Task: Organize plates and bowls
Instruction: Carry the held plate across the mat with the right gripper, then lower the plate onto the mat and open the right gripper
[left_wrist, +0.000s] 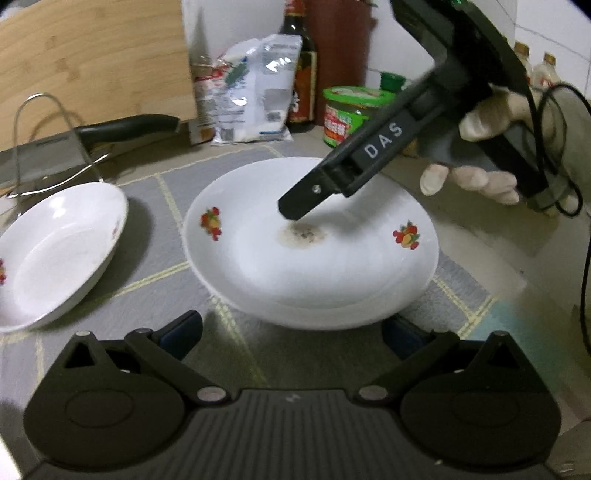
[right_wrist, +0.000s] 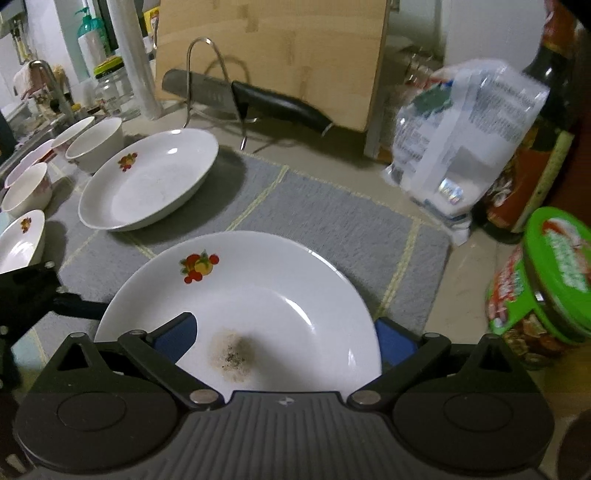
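A white plate with fruit prints and a brown stain (left_wrist: 310, 258) (right_wrist: 258, 295) lies on the grey mat (left_wrist: 155, 266); a second rim seems to show beneath it. My left gripper (left_wrist: 291, 332) stands open just in front of its near rim. My right gripper (right_wrist: 286, 332), held by a gloved hand (left_wrist: 476, 181), is open too, with one finger (right_wrist: 177, 332) over the plate's inside and the other (right_wrist: 397, 338) outside its right rim. In the left wrist view one right finger (left_wrist: 295, 206) hovers above the stain. Another fruit-print plate (left_wrist: 55, 254) (right_wrist: 147, 181) sits to the left.
Several white bowls (right_wrist: 96, 144) (right_wrist: 27, 194) (right_wrist: 20, 240) line the counter's left near a sink. A knife (right_wrist: 258, 99) rests on a wire rack (left_wrist: 40, 144) before a wooden board (right_wrist: 269, 51). Bags (right_wrist: 461, 147), a sauce bottle (left_wrist: 301, 74) and a green-lidded jar (right_wrist: 546, 288) crowd the right.
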